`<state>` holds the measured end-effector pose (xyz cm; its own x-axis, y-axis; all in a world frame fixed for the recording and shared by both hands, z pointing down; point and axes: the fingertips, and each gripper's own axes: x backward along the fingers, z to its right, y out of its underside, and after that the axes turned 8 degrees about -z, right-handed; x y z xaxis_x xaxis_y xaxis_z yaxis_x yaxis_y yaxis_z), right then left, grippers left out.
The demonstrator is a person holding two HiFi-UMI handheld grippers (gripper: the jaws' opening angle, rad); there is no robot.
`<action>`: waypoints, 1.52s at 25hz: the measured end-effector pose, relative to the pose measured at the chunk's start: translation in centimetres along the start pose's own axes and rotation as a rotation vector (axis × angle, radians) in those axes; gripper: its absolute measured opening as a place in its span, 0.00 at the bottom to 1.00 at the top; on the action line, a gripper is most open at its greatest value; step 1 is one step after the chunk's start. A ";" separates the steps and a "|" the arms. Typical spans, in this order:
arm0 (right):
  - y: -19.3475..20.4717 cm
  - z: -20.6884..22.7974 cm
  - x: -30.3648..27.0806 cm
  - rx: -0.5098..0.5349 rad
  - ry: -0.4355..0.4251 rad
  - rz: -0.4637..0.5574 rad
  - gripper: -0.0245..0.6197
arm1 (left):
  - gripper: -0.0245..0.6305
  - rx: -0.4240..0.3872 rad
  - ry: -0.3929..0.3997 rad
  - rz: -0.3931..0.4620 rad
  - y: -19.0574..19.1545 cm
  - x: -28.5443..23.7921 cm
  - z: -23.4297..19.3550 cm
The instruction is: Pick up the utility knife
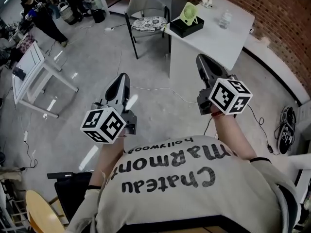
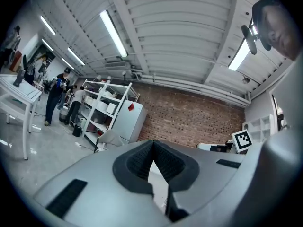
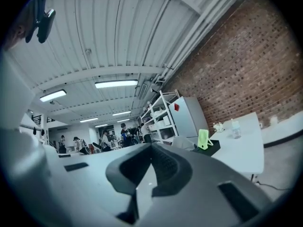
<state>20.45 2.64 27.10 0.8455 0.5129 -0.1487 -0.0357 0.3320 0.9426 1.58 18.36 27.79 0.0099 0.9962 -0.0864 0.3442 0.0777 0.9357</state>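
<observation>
No utility knife shows in any view. In the head view my left gripper (image 1: 122, 80) and right gripper (image 1: 202, 61) are held out level over the grey floor, side by side, in front of the person's chest. Both have their jaws together with nothing between them. The left gripper view looks along the shut left gripper (image 2: 153, 144) toward a brick wall and shelving. Past the shut right gripper (image 3: 151, 148), the right gripper view takes in the white table (image 3: 246, 145). The right gripper's tip lies close to the near corner of the white table (image 1: 214, 38).
On the table stand a black box with a green fan (image 1: 186, 19), a water bottle (image 1: 224, 19) and a small object at the far end. A grey chair (image 1: 146, 18) stands left of it. A white desk (image 1: 34, 69) is at far left, cables (image 1: 160, 89) cross the floor, people stand at the back.
</observation>
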 end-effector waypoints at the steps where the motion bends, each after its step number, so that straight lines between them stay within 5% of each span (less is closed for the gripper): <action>1: -0.4 0.5 -0.8 0.008 -0.002 0.000 0.04 | 0.04 0.005 -0.001 0.007 -0.2 -0.9 -0.3; 17: 6.2 8.2 -11.7 -0.090 0.025 -0.162 0.04 | 0.04 0.207 -0.068 -0.117 7.0 -9.8 -8.3; 38: -4.3 10.0 -33.0 -0.103 0.093 0.005 0.04 | 0.04 0.099 0.040 -0.017 -7.8 -26.1 -23.4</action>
<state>-1.94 -23.59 30.93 0.7925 0.5840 -0.1756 -0.0979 0.4061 0.9086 -23.38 -7.34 30.73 -0.0337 0.9957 -0.0860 0.4348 0.0920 0.8958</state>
